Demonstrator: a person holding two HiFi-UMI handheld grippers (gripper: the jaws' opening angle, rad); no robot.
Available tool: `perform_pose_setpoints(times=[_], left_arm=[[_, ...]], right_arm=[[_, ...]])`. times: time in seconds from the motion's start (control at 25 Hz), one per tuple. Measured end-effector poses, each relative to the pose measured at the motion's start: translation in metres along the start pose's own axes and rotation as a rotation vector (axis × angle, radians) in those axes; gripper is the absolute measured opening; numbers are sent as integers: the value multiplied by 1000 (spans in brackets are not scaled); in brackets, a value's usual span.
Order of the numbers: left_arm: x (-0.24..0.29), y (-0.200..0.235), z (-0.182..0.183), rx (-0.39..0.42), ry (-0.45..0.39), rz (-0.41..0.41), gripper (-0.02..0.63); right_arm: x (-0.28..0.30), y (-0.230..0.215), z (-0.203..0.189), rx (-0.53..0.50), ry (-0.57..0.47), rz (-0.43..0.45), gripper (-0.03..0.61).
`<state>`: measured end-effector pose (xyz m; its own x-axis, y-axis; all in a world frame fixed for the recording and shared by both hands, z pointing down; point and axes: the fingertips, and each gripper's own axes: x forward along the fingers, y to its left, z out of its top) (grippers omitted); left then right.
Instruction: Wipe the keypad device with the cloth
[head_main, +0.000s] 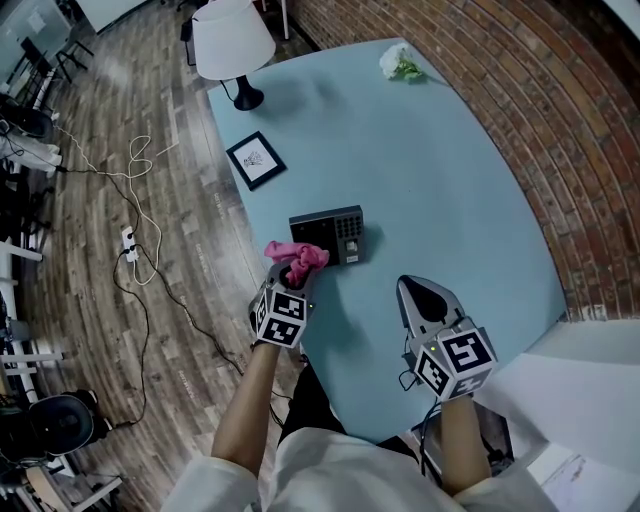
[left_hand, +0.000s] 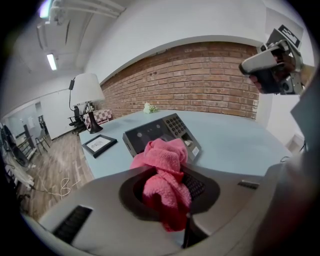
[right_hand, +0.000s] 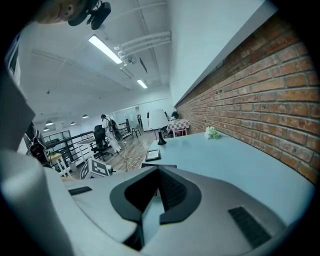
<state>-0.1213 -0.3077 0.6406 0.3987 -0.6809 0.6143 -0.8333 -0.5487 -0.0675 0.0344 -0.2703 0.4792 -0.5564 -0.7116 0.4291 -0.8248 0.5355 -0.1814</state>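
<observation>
Left gripper (head_main: 293, 272) clamps the bunched pink cloth (head_main: 297, 256), which sits at the near edge of the keypad device (head_main: 328, 234), at 1 o'clock from the jaws. Right gripper (head_main: 420, 295), at the device's 4 o'clock, has its jaws closed and empty. Judged barely begun: the keys and top face are yet to be wiped.

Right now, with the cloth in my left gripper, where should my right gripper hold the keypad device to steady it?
Likely its right short end, by the keys. The keypad device lies flat, and the cloth sits at its near left corner, so bring the right gripper in from the right and pinch across the near and far edges.
</observation>
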Motion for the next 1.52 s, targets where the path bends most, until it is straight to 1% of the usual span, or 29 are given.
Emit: perform_pose_setpoints(times=[0.24, 0.44, 0.56, 0.64, 0.72, 0.92, 1.04, 1.2, 1.32, 1.52], left_arm=[[2, -12, -19, -43, 19, -36, 92], [2, -19, -30, -37, 50, -46, 94], [1, -19, -28, -47, 58, -49, 94], [-4, -17, -20, -56, 49, -49, 92], [-10, -13, -6, -55, 22, -37, 92], [-25, 1, 53, -31, -100, 9, 92], [-27, 12, 83, -7, -150, 25, 93], [-20, 23, 100, -1, -165, 42, 93], [-12, 29, 103, -7, -160, 48, 94], [5, 29, 104, 5, -140, 31, 94]], right_arm=[[-2, 0, 1, 5, -5, -2, 17], [-4, -2, -1, 10, -3, -6, 17], [-4, -2, -2, 11, 2, -6, 17], [-6, -1, -1, 9, 2, -4, 17], [-8, -1, 0, 8, 0, -3, 17], [-14, -7, 2, 12, -8, -12, 17], [-19, -8, 3, 16, -11, -21, 17], [-23, -6, 4, 25, -11, -22, 17], [-23, -4, 5, 17, -10, -19, 17], [-22, -2, -1, 24, 5, -23, 17]])
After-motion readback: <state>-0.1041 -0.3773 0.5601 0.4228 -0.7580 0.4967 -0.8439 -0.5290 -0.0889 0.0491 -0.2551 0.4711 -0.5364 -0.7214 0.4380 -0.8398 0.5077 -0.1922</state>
